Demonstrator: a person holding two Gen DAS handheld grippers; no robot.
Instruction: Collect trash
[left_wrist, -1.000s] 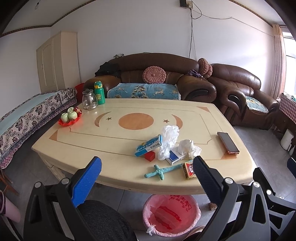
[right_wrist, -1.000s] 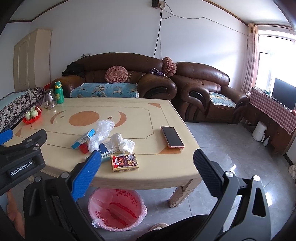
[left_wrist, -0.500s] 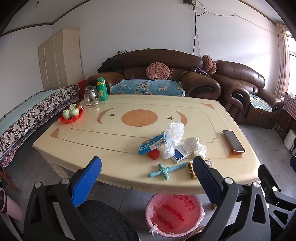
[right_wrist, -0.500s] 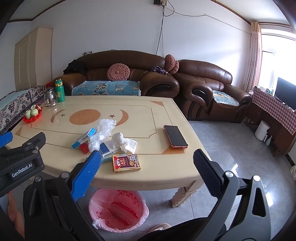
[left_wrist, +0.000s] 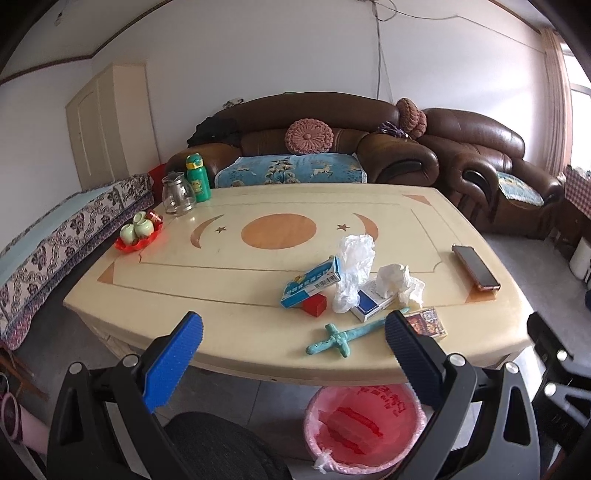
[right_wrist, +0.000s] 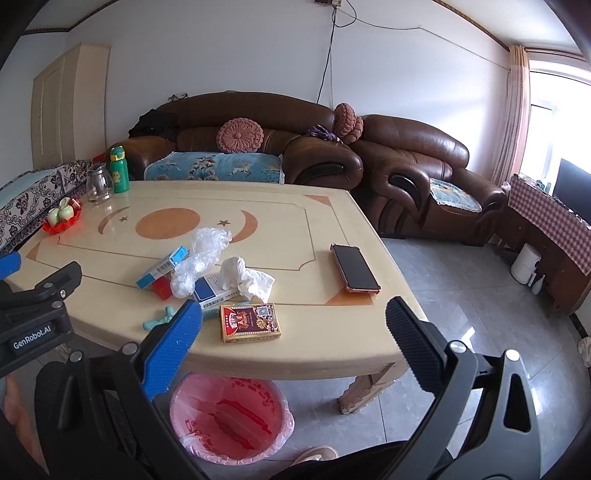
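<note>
both grippers have crept closer to the table (left_wrist: 229, 302). left view: left gripper (left_wrist: 293, 345) wide, holding nothing; trash (left_wrist: 354, 273) heaped mid-table, bin (left_wrist: 364, 428) below. right view: right gripper (right_wrist: 293, 343) wide, holding nothing; card box (right_wrist: 249, 322) nearest.

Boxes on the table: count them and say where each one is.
4. Long blue box leaning on the small red box; blue-and-white box under the crumpled tissue; red card box nearest the edge. More may be hidden.
</note>
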